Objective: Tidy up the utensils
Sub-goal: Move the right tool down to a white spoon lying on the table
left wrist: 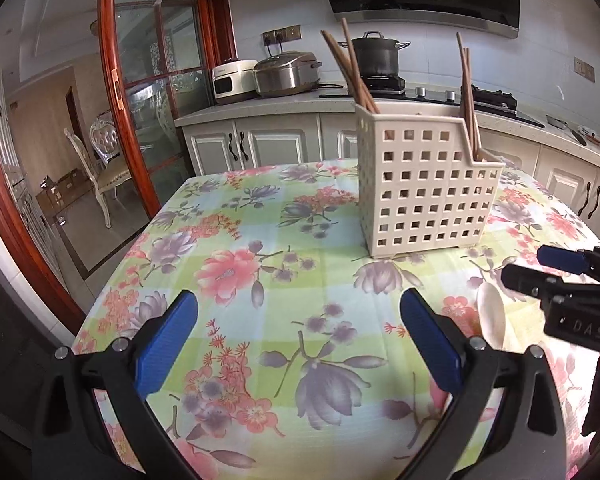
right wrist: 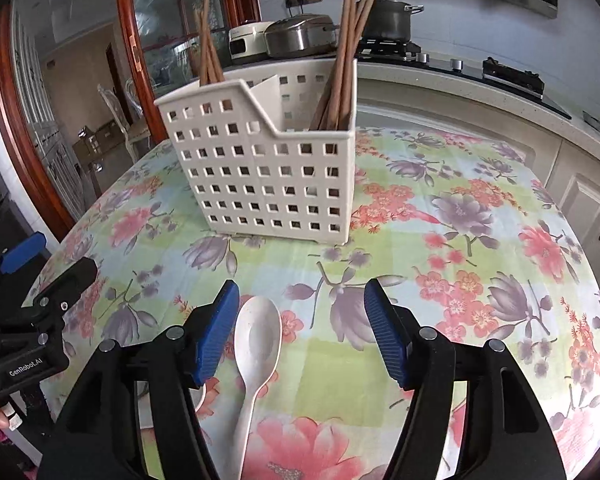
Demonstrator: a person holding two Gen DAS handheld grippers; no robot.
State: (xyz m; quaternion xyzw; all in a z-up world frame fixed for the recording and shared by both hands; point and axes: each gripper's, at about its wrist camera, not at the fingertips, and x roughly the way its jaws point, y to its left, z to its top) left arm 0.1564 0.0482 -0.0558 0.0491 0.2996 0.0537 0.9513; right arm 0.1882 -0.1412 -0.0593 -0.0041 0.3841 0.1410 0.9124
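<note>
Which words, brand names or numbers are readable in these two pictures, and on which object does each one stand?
"GenRobot.AI": white print on the black body of the left gripper, seen from the right wrist view.
"DAS": raised letters on the black body of the right gripper, cut off by the picture's edge.
White appliance on the counter: a small dark brand mark, too blurred to read.

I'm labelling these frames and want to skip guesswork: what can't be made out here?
- White spoon: handle end cut off by the bottom edge in the right wrist view; in the left wrist view the right gripper covers part of it.
- Chopsticks: lower ends hidden inside the utensil holder.
- Left gripper: fingers open, nothing between them.
</note>
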